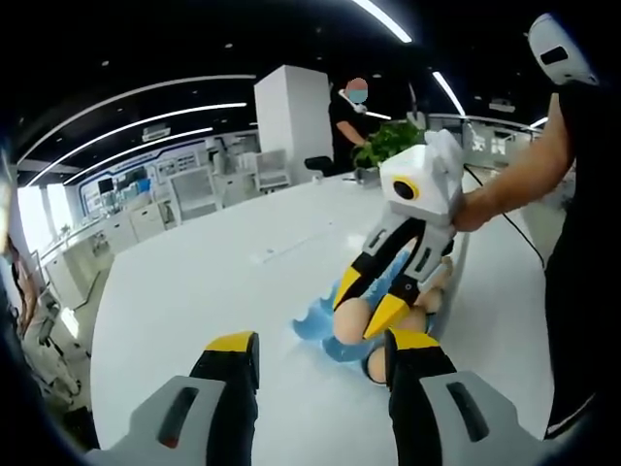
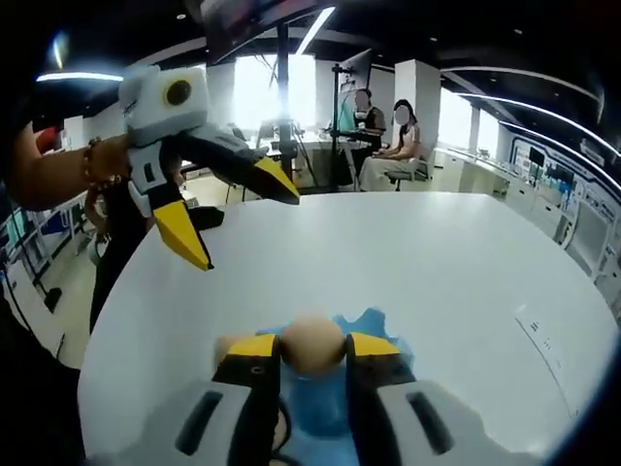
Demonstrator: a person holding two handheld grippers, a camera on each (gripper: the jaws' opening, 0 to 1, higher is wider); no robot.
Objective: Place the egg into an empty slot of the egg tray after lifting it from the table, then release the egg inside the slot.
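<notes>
1. Your right gripper [image 2: 312, 349] is clamped on the egg [image 2: 312, 343], yellow tips on both sides, directly over the blue egg tray [image 2: 374, 323].
2. Your left gripper [image 1: 320, 354] is spread wide, nothing in it, held above the white counter [image 1: 194, 291].
3. Other eggs [image 1: 427, 291] sit in the tray.

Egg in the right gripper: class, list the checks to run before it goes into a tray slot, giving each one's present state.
1. Egg held between the right gripper jaws: ok.
2. Egg over the blue egg tray: ok.
3. Empty slot below the egg: cannot tell.
4. Left gripper open and raised away from the tray: ok.
5. White table around the tray free of obstacles: ok.
</notes>
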